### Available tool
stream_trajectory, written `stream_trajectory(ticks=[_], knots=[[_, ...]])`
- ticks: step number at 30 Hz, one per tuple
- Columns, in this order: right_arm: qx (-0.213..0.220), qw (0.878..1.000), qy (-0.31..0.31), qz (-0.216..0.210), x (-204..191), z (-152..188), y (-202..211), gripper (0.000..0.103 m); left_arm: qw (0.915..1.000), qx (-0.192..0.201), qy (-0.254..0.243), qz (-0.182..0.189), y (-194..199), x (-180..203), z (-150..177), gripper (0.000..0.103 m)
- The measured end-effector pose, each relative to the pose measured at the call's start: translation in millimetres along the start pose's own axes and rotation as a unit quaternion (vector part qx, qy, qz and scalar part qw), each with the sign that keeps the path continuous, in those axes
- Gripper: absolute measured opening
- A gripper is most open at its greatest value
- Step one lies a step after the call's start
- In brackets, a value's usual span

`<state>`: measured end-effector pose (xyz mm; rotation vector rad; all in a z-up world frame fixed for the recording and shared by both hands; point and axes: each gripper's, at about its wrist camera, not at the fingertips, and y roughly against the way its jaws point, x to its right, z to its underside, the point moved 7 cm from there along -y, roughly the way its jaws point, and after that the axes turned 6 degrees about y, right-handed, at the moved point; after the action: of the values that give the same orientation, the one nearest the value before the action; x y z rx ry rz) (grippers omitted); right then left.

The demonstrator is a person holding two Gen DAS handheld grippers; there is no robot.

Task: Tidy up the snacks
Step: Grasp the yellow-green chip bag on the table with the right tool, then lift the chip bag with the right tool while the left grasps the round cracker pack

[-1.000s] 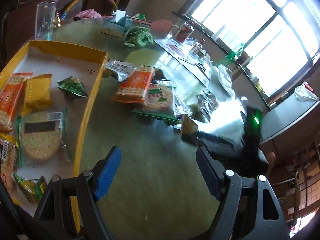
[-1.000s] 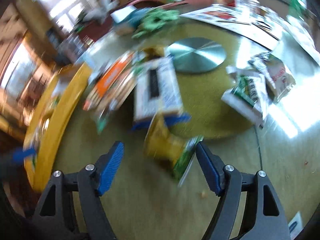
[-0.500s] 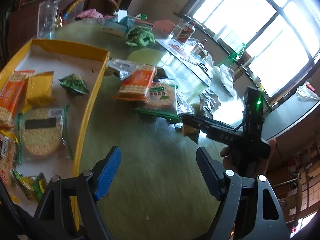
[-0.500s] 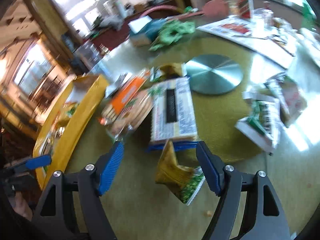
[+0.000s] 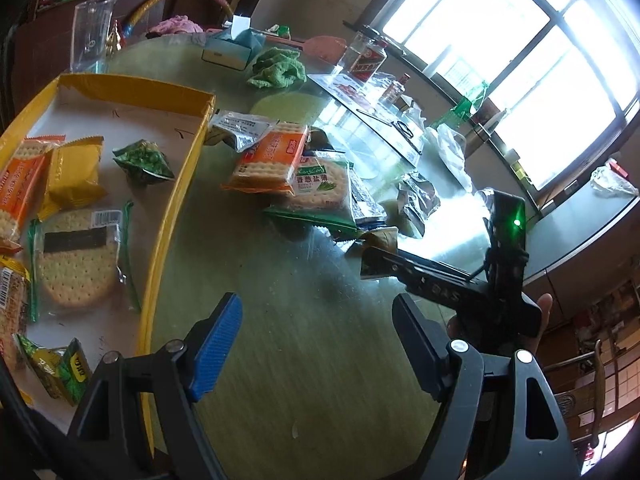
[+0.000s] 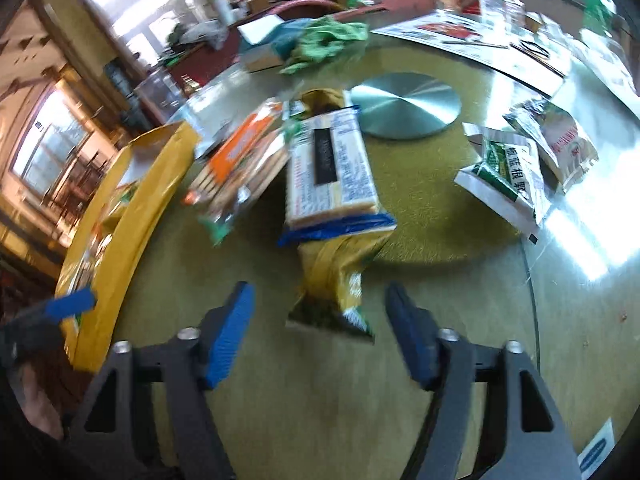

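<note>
Jaws closing — yellow snack packet [image 6: 340, 276] between, blurred

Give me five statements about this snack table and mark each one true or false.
1. The right gripper has a yellow and green snack packet between its fingers. True; the jaws are closing and the pads do not yet press on it.
2. The left gripper holds an orange cracker pack. False; nothing is between its open fingers, and the orange cracker pack lies on the table.
3. The yellow tray already contains several snacks. True.
4. A round metal disc lies on the table beyond the snacks. True.
5. The green cloth lies inside the yellow tray. False; it lies on the table, beside a tissue box.
</note>
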<state>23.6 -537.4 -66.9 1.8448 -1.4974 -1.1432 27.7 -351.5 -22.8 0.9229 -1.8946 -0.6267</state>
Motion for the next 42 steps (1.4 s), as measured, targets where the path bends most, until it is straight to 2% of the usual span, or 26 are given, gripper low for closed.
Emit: stream_trajectory(ticks=[1, 2, 6, 9, 12, 15, 19, 21, 24, 25, 28, 29, 31, 33, 36, 42], knots=[[0.004, 1.0, -0.003, 0.004, 0, -1, 0, 0.05, 1.0, 0.002, 0.001, -0.002, 1, -1, -1, 0.077], [0.005, 1.0, -0.011, 0.011, 0, -1, 0, 0.037, 1.0, 0.003, 0.002, -0.003, 0, -1, -1, 0.077], [0.015, 0.998, -0.065, 0.016, 5, 13, 11, 0.03, 0.9999, 0.001, 0.004, -0.013, -8, -3, -2, 0.077], [0.05, 0.994, -0.102, 0.002, 11, 20, 23, 0.028, 0.9994, -0.004, 0.003, -0.033, -18, -5, -11, 0.077], [0.07, 0.992, -0.104, 0.016, 18, 20, 27, 0.027, 0.999, -0.009, 0.0, -0.043, -27, -1, -27, 0.077], [0.078, 0.991, -0.111, -0.008, 15, 19, 28, 0.027, 0.9985, -0.026, -0.01, -0.048, -47, 8, -45, 0.077], [0.083, 0.99, -0.112, -0.004, 11, 21, 32, 0.027, 0.9975, -0.033, 0.01, -0.061, -76, 8, -63, 0.077], [0.081, 0.99, -0.117, -0.01, 11, 23, 31, 0.027, 0.9967, -0.038, 0.002, -0.072, -92, 10, -67, 0.077], [0.075, 0.99, -0.122, -0.011, 13, 27, 29, 0.027, 0.9953, -0.038, -0.002, -0.09, -106, 9, -67, 0.077], [0.074, 0.99, -0.119, -0.012, 12, 28, 28, 0.027, 0.9958, -0.036, 0.001, -0.085, -108, 10, -68, 0.077], [0.068, 0.991, -0.116, -0.014, 10, 28, 24, 0.027, 0.9957, -0.039, 0.007, -0.084, -120, 9, -69, 0.083], [0.068, 0.991, -0.116, -0.017, 9, 28, 24, 0.027, 0.9943, -0.047, 0.014, -0.095, -128, 6, -69, 0.086], [0.068, 0.991, -0.115, -0.018, 9, 29, 24, 0.027, 0.993, -0.03, -0.007, -0.114, -129, 10, -70, 0.086], [0.071, 0.991, -0.115, -0.02, 9, 28, 26, 0.027, 0.9932, -0.045, -0.025, -0.104, -135, 17, -67, 0.086], [0.069, 0.99, -0.118, -0.019, 10, 29, 24, 0.027, 0.9902, -0.031, -0.04, -0.13, -132, 14, -66, 0.072], [0.077, 0.99, -0.119, -0.018, 12, 29, 28, 0.027, 0.992, -0.04, -0.038, -0.114, -102, 9, -29, 0.069]])
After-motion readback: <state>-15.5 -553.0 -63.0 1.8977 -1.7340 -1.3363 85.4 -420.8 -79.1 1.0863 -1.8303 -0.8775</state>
